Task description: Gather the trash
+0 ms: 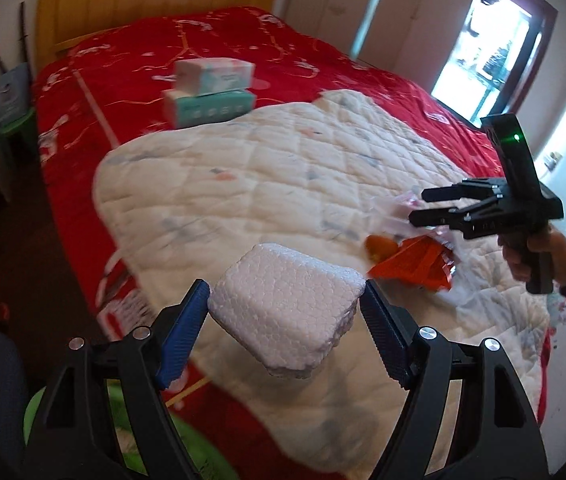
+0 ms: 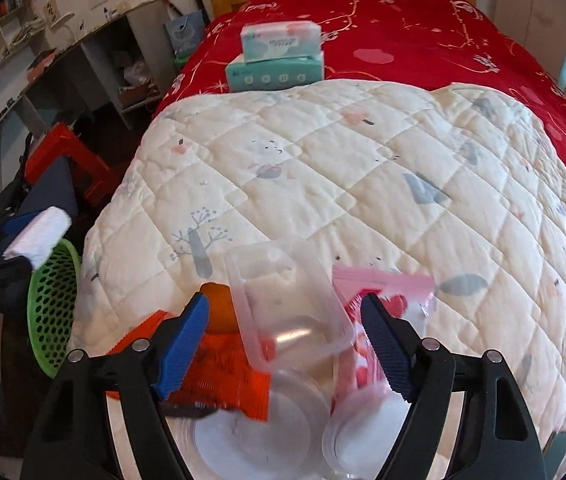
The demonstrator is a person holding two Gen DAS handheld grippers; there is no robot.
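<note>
My left gripper point(image 1: 285, 308) is shut on a white foam block point(image 1: 287, 312), held in the air over the bed's near edge. In the right wrist view the foam block point(image 2: 39, 236) hangs above a green mesh basket point(image 2: 55, 312). My right gripper point(image 2: 285, 320) is open and points down at a trash pile on the white quilt point(image 2: 363, 160). A clear plastic tub point(image 2: 287, 304) lies between its fingers, and the left pad point(image 2: 187, 340) stands apart from it. An orange wrapper point(image 2: 219, 372), an orange fruit point(image 2: 219, 304) and a pink zip bag point(image 2: 387, 292) lie around the tub.
Two stacked tissue packs point(image 2: 279, 56) sit on the red bedspread point(image 2: 423, 28) beyond the quilt. Clear round lids point(image 2: 251, 440) lie under the right gripper. A red stool point(image 2: 71, 160) and shelves stand left of the bed. A person's hand point(image 1: 539, 252) holds the right gripper point(image 1: 419, 206).
</note>
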